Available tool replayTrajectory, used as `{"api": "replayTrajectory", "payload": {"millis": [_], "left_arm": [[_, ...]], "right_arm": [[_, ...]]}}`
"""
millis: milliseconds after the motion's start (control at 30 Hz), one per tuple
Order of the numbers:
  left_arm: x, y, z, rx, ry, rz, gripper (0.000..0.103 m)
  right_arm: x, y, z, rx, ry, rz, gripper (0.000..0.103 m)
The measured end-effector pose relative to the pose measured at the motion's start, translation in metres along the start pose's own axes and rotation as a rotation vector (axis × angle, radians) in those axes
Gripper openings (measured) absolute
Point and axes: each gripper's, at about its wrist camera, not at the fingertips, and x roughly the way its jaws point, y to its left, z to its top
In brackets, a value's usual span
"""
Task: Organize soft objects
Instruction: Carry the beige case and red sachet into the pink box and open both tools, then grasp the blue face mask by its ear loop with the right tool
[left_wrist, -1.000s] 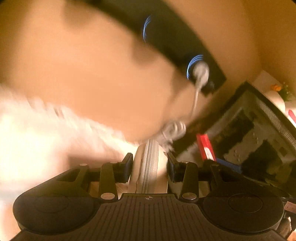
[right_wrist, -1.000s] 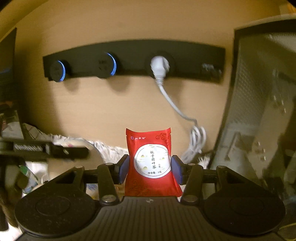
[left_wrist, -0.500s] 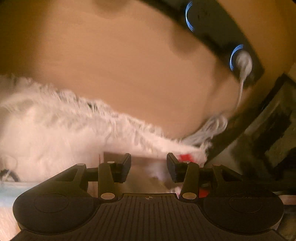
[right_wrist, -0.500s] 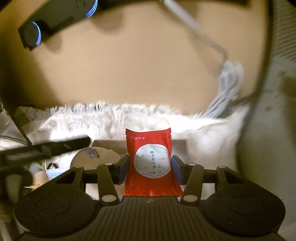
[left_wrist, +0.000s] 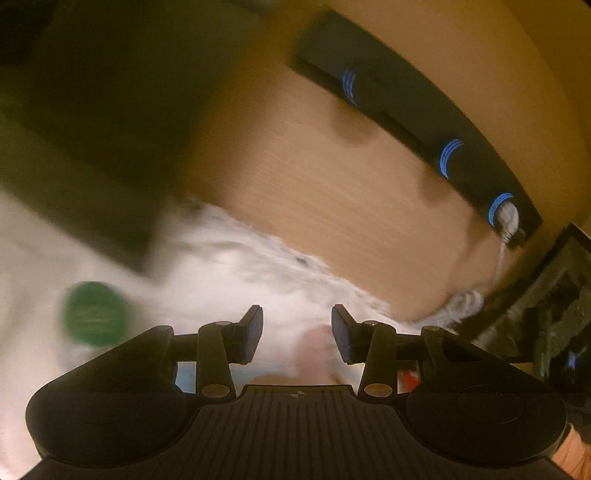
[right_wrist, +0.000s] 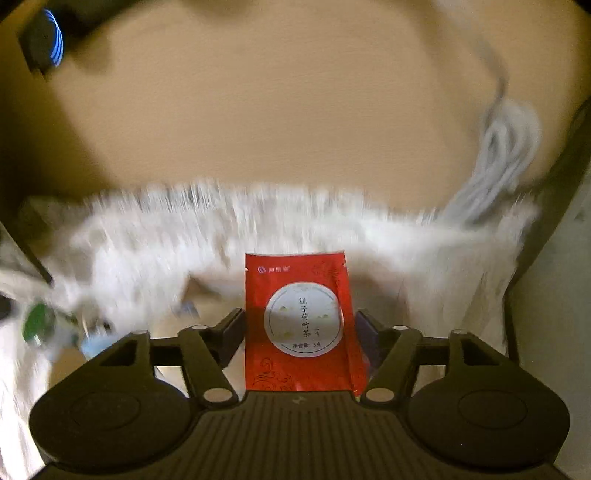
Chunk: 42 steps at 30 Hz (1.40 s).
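Note:
A red tea sachet (right_wrist: 301, 325) with a round white label stands upright between the jaws of my right gripper (right_wrist: 300, 332). Those jaws are opening, and the sachet's side edges still rest against both pads. It hangs over a white fluffy cloth (right_wrist: 424, 251) spread below a wooden wall. In the blurred left wrist view my left gripper (left_wrist: 297, 332) is open with nothing between its fingers, low over the same white cloth (left_wrist: 229, 280).
A black power strip (left_wrist: 424, 122) with blue-lit rings runs along the wall, and a coiled white cable (right_wrist: 506, 147) hangs from it. A green round thing (left_wrist: 94, 314) lies on the cloth at left. A dark mesh rack (left_wrist: 554, 295) stands at right.
The cream zipped item between my left jaws a second ago is gone, and that gripper has swung left. My right gripper tipped down towards the cloth, its jaws wider around the flattened sachet.

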Motion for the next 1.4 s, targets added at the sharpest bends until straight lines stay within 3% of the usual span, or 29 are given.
{"api": "replayTrajectory", "payload": {"millis": [133, 233, 300, 467, 533, 600, 733, 1033, 1100, 1233, 1333, 1400], "left_arm": [[-0.040, 0.042, -0.003, -0.021, -0.064, 0.144, 0.045], [-0.055, 0.072, -0.010, -0.039, -0.061, 0.251, 0.045], [-0.058, 0.085, -0.018, -0.045, -0.036, 0.278, 0.045], [-0.047, 0.085, -0.040, 0.032, 0.068, 0.243, 0.045], [-0.041, 0.084, -0.046, 0.025, 0.099, 0.226, 0.044], [-0.036, 0.081, -0.050, 0.016, 0.118, 0.196, 0.044], [-0.025, 0.071, -0.051, 0.039, 0.149, 0.158, 0.044], [-0.008, 0.073, -0.055, 0.011, 0.189, 0.169, 0.044], [-0.006, 0.075, -0.057, -0.002, 0.191, 0.178, 0.044], [-0.005, 0.081, -0.059, -0.004, 0.170, 0.213, 0.044], [-0.007, 0.086, -0.060, -0.006, 0.160, 0.235, 0.044], [-0.011, 0.090, -0.062, -0.005, 0.156, 0.242, 0.044]], "right_arm": [[0.001, -0.006, 0.000, 0.046, 0.009, 0.023, 0.067], [-0.012, -0.013, 0.000, 0.101, -0.036, 0.090, 0.068], [-0.024, -0.016, 0.001, 0.124, -0.070, 0.136, 0.072], [-0.049, -0.013, 0.005, 0.129, -0.188, 0.138, 0.070], [-0.043, -0.013, 0.008, 0.122, -0.171, 0.107, 0.045], [-0.026, -0.014, 0.008, 0.133, -0.107, 0.068, 0.040], [0.008, -0.020, -0.007, 0.159, 0.009, 0.031, 0.040], [-0.030, -0.002, -0.004, 0.036, -0.093, -0.024, 0.041], [-0.045, 0.016, 0.002, -0.029, -0.118, -0.013, 0.046], [-0.063, 0.069, 0.011, -0.172, -0.123, 0.061, 0.082], [-0.066, 0.113, 0.017, -0.265, -0.104, 0.140, 0.083], [-0.058, 0.145, 0.023, -0.346, -0.038, 0.200, 0.083]]}}
